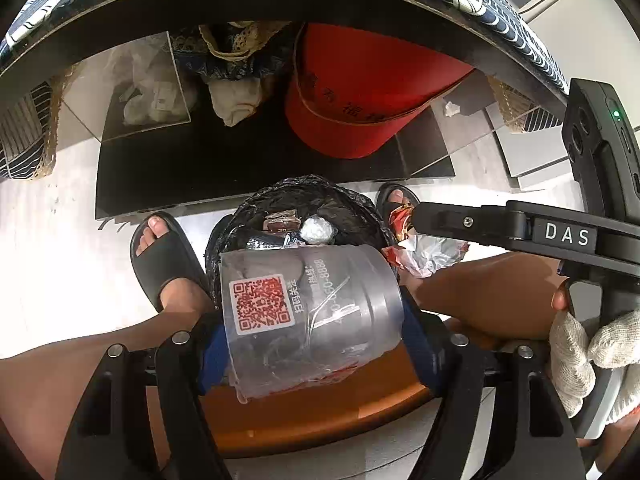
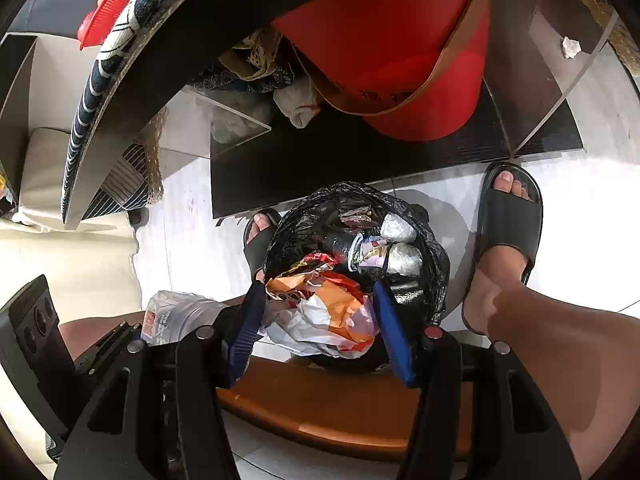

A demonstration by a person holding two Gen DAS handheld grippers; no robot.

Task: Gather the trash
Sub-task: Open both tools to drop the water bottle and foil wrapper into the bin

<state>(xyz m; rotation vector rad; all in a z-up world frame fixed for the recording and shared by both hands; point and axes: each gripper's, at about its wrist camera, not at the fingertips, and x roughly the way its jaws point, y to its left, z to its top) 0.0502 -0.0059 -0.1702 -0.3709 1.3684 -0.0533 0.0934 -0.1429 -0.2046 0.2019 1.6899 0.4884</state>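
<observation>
Drop-off step in progress: both grippers are hovering right over the trash bin point(image 2: 356, 248), which is lined with a black bag and sitting on the floor between the person's sandalled feet. The left gripper point(image 1: 316, 312) is pinching a clear plastic cup point(image 1: 308, 308) with a red QR sticker, blue pads pressing on both its sides, cup lying sideways with its mouth end toward the bin. The right gripper point(image 2: 320, 316) is clamping a crumpled orange-and-white wrapper point(image 2: 320, 312) between its blue pads; the wrapper is bulging out above and below them. Both items are hanging directly above the bin opening, not yet inside. The bin is already holding junk: foil balls point(image 2: 400, 244), a can, small wrappers. The right gripper is also showing in the left view, just beside the cup, so the two tools are sitting close together. One white scrap point(image 2: 570, 47) is lying on the glass shelf under the table, near a red hat point(image 2: 400, 60), likely still to collect. Next move, my read: spread the jaws so each piece falls in. It needs enough opening for the wide cup to drop free, and the wrapper may cling to a pad, so a small shake could be needed. Watch the cup bouncing off the pile.
</observation>
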